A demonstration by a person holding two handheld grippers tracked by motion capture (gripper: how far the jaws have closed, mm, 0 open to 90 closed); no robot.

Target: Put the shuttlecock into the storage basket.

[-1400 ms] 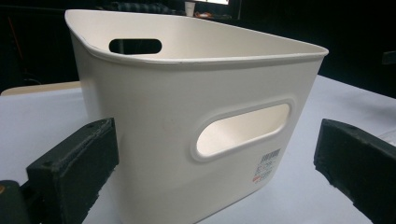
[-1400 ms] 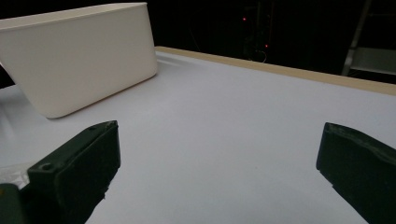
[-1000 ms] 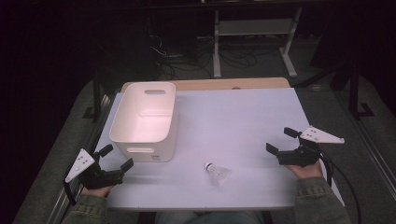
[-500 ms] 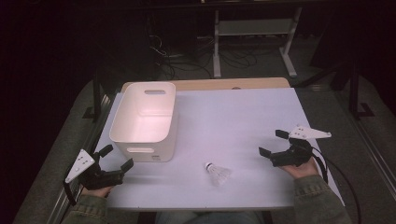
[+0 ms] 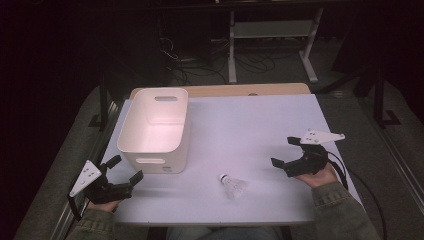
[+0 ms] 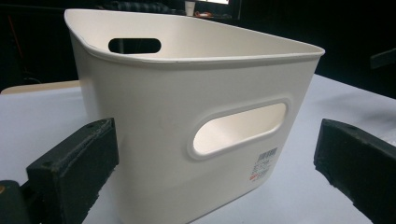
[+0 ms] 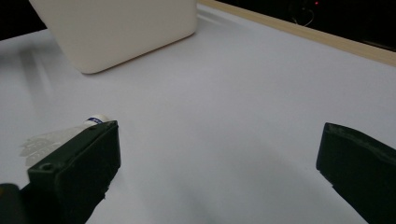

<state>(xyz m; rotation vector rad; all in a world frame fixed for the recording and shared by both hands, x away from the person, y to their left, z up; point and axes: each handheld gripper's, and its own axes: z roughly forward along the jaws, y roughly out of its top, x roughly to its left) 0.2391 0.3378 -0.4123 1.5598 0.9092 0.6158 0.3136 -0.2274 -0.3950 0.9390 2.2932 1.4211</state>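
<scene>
white table [image 5: 260, 130] holds one bin [image 5: 155, 127], one shuttlecock [image 5: 233, 185].

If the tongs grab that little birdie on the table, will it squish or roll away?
The shuttlecock looks very light, so a nudge would probably send it skidding. It lies on its side, and with a rounded cork tip and flared skirt it would likely roll in a curve. The thin, see-through skirt may bend if squeezed; gripping the cork looks safer. The right tongs are open nearby.

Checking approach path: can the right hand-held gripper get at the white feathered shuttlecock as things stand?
Probably yes. The right hand-held gripper is open, and bare white tabletop lies between it and the white feathered shuttlecock; nothing stands in the way.
</scene>
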